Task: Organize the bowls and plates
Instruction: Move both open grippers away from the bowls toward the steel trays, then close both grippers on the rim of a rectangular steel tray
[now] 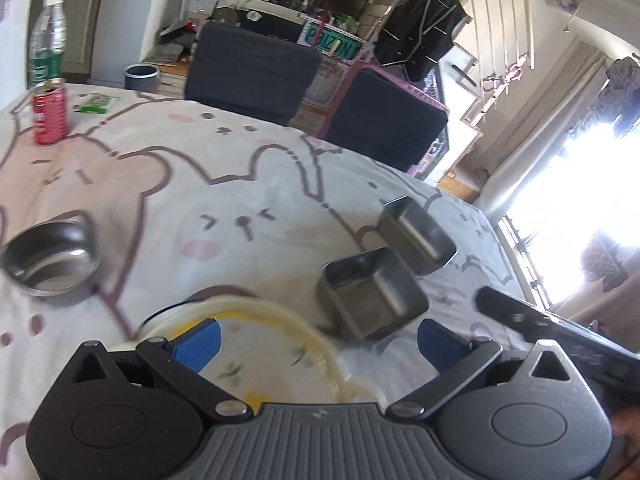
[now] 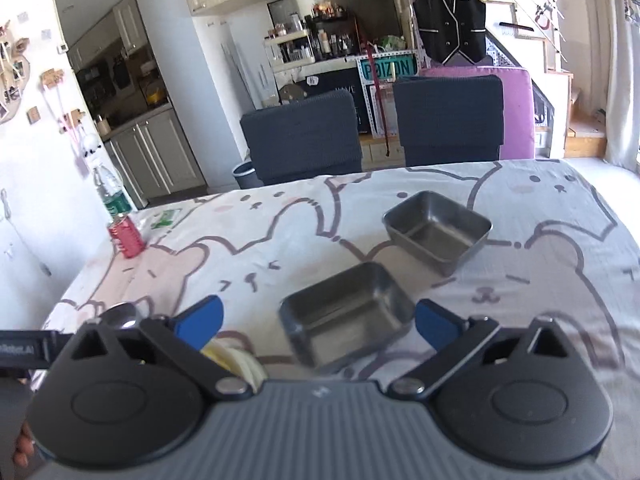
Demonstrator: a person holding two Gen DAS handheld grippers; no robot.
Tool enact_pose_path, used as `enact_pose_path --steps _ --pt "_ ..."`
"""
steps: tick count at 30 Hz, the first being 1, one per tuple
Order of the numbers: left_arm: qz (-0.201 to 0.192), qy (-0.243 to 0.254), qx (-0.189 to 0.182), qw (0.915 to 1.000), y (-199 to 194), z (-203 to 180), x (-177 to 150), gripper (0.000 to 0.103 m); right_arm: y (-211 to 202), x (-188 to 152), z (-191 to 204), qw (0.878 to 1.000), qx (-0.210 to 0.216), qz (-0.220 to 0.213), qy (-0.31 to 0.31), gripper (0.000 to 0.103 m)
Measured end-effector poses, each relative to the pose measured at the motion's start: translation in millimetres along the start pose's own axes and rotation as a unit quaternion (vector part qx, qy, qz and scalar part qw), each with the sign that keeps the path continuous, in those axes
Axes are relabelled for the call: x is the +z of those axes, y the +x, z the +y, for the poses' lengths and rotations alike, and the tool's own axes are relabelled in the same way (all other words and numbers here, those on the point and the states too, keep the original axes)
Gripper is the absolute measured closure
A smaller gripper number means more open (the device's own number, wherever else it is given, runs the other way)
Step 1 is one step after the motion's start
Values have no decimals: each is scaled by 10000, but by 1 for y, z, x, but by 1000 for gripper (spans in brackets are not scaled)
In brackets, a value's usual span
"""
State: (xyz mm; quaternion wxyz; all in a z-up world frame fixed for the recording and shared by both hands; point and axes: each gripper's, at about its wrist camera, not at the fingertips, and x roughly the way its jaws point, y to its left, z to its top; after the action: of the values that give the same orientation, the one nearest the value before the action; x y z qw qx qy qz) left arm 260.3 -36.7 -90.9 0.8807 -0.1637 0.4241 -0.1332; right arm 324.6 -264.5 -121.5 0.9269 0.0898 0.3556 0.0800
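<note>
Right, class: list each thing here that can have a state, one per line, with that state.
Left gripper: fingers open, holding nothing.
Right gripper: fingers open, holding nothing.
Near square steel bowl: upright, empty.
Far square steel bowl: upright, empty.
Round steel bowl: upright, empty.
Plate: flat on the tablecloth.
Red can: upright.
Plastic bottle: upright, capped.
</note>
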Motion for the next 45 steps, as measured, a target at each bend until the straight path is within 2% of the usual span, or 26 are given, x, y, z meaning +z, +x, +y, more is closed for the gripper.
enact_pose_path --steps 3,4,5,6,8,10,11,13,15,22,24,27,29,30,34,38,45 --pt "72 32 -100 9999 22 -7 12 1 23 12 -13 9987 -370 40 -362 0" --pt "121 32 -123 9998 30 -9 16 5 30 15 -17 9977 -519 138 -418 1" --pt "175 40 -154 9997 39 -11 19 14 39 18 -22 9967 -648 249 -414 1" --pt "245 34 -181 9995 48 -12 23 20 47 21 -28 9961 -732 314 -376 6" --pt "443 -51 -202 9988 66 -10 28 41 62 27 -40 9964 -704 391 -273 17" --pt "662 -208 -252 9973 83 -6 30 52 76 31 -51 9971 -519 528 -174 30" --pt "773 -294 -290 9962 90 -4 30 54 82 32 -55 9972 -412 594 -168 33" --pt "968 -422 -335 9938 104 -2 30 54 97 36 -61 9967 -270 747 -154 46" --pt "1134 -462 -303 9920 116 -3 29 54 114 37 -65 9951 -147 971 -78 52" --pt "1403 -487 -262 9886 143 -6 27 54 162 34 -55 9877 -227 1478 -447 54" --pt "1358 -452 -255 9894 146 -7 27 59 167 34 -58 9880 -284 1477 -344 55" --pt "1316 -280 -165 9908 147 -12 28 70 173 33 -62 9873 -244 1552 -247 64" --pt "1366 -173 -85 9904 151 -13 27 85 175 32 -60 9861 -328 1586 -375 70" --pt "1363 -105 -5 9906 153 -14 26 87 177 30 -58 9854 -369 1598 -454 75" --pt "1372 46 113 9905 158 -16 25 87 173 28 -58 9841 -457 1642 -493 83" --pt "1357 228 291 9901 157 -21 25 91 166 26 -56 9830 -477 1686 -542 86" --pt "1057 300 65 9939 137 -40 27 91 131 31 -63 9881 -429 1419 -413 87"
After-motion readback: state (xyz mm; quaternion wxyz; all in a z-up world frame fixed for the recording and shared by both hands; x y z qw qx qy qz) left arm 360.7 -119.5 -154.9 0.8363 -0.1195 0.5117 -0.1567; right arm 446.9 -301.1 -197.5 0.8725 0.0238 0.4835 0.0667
